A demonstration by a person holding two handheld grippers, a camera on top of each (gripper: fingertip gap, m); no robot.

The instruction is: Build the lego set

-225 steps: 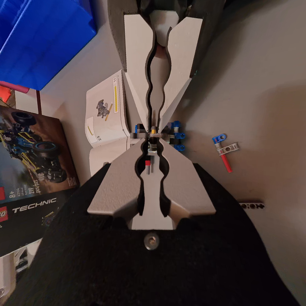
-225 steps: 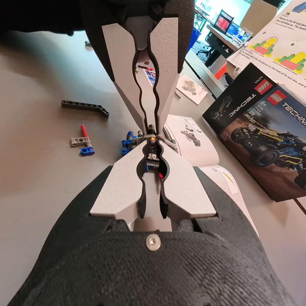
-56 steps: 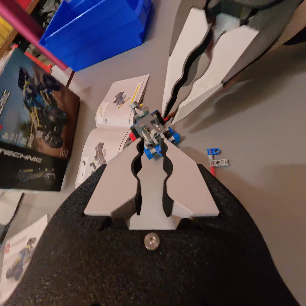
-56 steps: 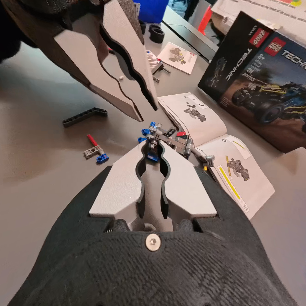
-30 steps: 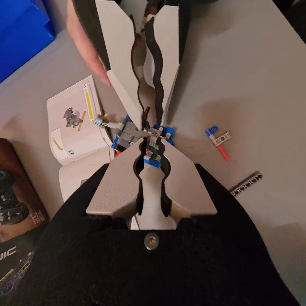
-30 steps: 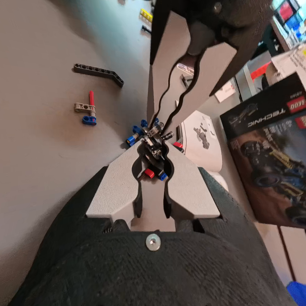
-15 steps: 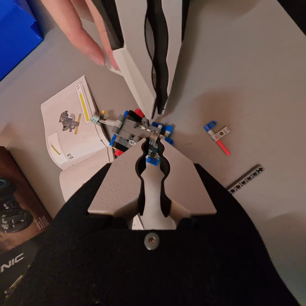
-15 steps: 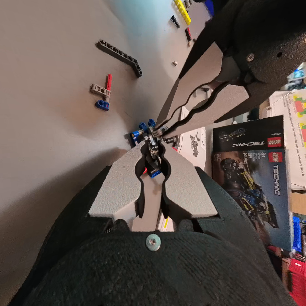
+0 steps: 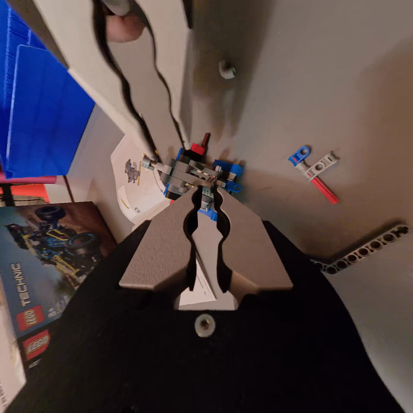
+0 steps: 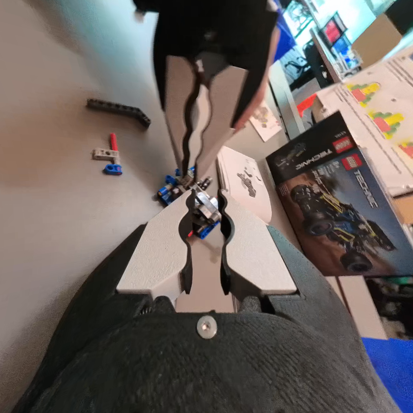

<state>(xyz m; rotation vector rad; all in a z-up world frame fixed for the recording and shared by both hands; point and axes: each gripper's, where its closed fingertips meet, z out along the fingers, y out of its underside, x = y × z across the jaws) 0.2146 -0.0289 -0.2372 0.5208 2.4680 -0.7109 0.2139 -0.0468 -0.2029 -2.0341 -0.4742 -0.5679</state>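
Left wrist view, near to far: your left hand-held gripper (image 9: 205, 192) is nearly closed, both pads pressing a grey stub of the brick assembly (image 9: 190, 172), which sits low over the grey tabletop (image 9: 312, 89) beside the open instruction booklet (image 9: 138, 192). Expect a light, rigid but pin-jointed build; press-fit parts may pop off, so grip the stacked grey beams, not the blue connectors. Its long axis runs left to right here, the thin axle end pointing toward the booklet. Right wrist view: your right hand-held gripper (image 10: 204, 196) stands partly open around the assembly's grey end; pad contact is unclear. Farther off lie a small red-axle subassembly (image 9: 315, 169), a bent black beam (image 10: 118, 111) and the kit box (image 10: 335, 194).
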